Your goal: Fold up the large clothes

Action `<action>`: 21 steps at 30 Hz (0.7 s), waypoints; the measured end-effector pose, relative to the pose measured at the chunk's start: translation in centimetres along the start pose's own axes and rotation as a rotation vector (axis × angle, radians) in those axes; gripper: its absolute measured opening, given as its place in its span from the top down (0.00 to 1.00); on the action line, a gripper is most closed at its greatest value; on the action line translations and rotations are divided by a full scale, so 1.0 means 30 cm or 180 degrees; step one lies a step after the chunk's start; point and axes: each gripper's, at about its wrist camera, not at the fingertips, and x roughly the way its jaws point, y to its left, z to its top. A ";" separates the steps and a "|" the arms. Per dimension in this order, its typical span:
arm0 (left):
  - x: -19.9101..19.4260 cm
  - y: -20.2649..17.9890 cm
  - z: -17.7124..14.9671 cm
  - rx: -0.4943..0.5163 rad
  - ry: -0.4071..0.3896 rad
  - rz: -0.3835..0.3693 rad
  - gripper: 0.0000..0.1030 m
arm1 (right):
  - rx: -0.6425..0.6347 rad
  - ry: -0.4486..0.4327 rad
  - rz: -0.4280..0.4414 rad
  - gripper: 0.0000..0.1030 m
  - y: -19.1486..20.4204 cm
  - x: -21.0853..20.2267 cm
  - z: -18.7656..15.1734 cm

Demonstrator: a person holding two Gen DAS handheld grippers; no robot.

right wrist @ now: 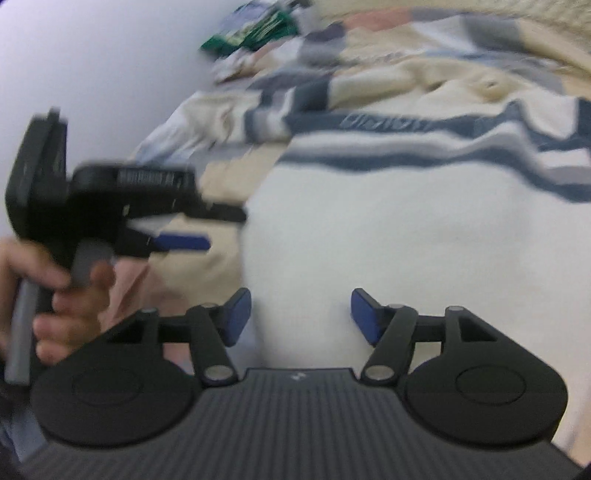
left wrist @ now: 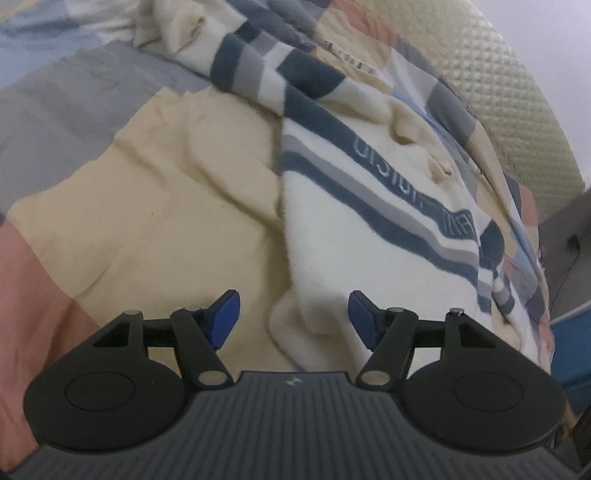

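Observation:
A cream-white sweater point(left wrist: 369, 229) with navy and grey stripes and a cream collar lies spread on the patchwork bed cover point(left wrist: 122, 206). One striped sleeve point(left wrist: 258, 70) lies folded across its top. My left gripper point(left wrist: 293, 317) is open and empty, just above the sweater's lower corner. My right gripper point(right wrist: 301, 314) is open and empty over the sweater's white body point(right wrist: 388, 240). The left gripper also shows in the right wrist view point(right wrist: 177, 242), held by a hand at the sweater's left edge, blurred.
A quilted cream headboard or cushion point(left wrist: 517, 96) borders the bed on the right. A dark object point(left wrist: 569, 236) and something blue point(left wrist: 570, 350) stand beyond the bed edge. A green item point(right wrist: 255, 31) lies far back by the wall.

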 end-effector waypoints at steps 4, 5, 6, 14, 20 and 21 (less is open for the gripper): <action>0.038 0.002 0.014 -0.0103 -0.0012 -0.0024 0.32 | -0.0553 0.0047 -0.0171 0.43 0.048 0.046 -0.018; 0.040 -0.002 0.018 -0.0085 -0.0053 -0.0010 0.32 | -0.0660 0.0068 -0.0230 0.49 0.054 0.057 -0.019; 0.042 -0.009 0.020 -0.0067 -0.0085 -0.0008 0.32 | -0.0696 0.0067 -0.0278 0.56 0.049 0.060 -0.019; 0.015 -0.073 0.005 0.0213 -0.0270 -0.0378 0.32 | 0.0558 -0.0404 -0.0036 0.90 -0.204 -0.035 0.068; 0.101 -0.113 -0.022 0.0301 -0.0188 -0.0567 0.31 | 0.1366 -0.0391 0.0022 0.90 -0.381 -0.008 0.039; 0.117 -0.122 -0.021 0.0315 -0.0143 -0.0676 0.31 | 0.1460 -0.0361 0.0031 0.90 -0.396 0.007 0.030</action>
